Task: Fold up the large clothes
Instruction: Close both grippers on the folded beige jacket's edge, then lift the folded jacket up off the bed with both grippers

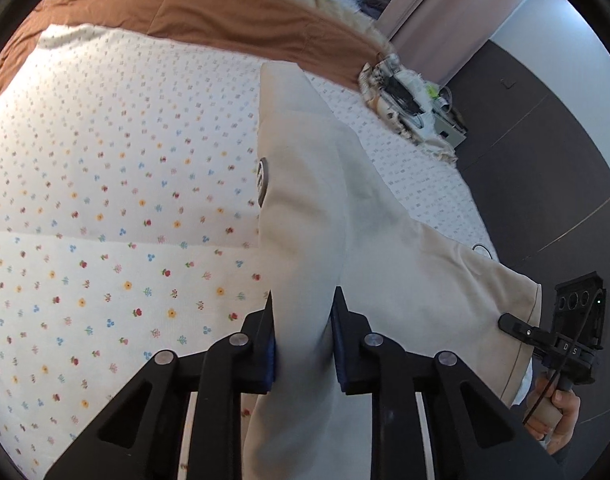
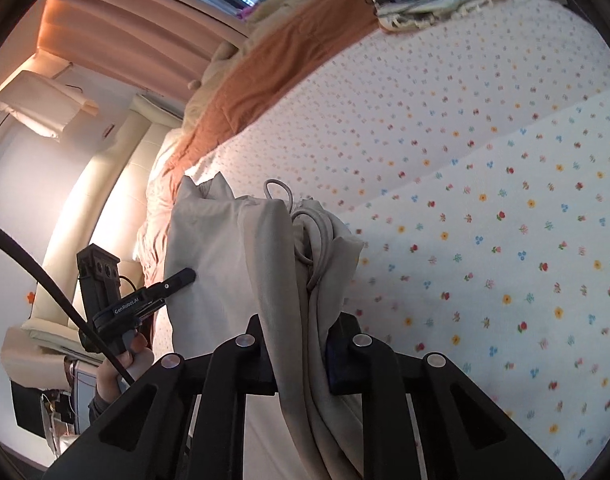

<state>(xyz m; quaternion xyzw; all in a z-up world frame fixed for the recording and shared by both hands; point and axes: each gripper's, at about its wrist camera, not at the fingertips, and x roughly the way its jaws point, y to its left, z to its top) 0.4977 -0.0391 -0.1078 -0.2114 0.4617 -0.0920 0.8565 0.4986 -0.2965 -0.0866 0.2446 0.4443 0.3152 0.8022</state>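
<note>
A large beige garment [image 1: 325, 184] with a drawstring hangs above the flowered bed sheet [image 1: 117, 216], stretched between both grippers. In the left wrist view my left gripper [image 1: 303, 308] is shut on a bunched fold of this cloth, which runs up and away over the bed. The other gripper [image 1: 517, 326] shows at the right edge, biting the garment's far corner, held by a hand [image 1: 557, 420]. In the right wrist view my right gripper [image 2: 301, 332] is shut on gathered folds of the garment [image 2: 225, 248], with its drawstring loop [image 2: 279, 192] above. The left gripper [image 2: 181, 278] pinches the cloth at the left.
A brown blanket [image 1: 209, 20] and a cream fleece lie across the far end of the bed. A patterned cloth with dark items [image 1: 405, 96] sits at the bed's far corner. Dark floor [image 1: 545, 160] lies beyond the bed edge; curtains [image 2: 137, 32] hang behind.
</note>
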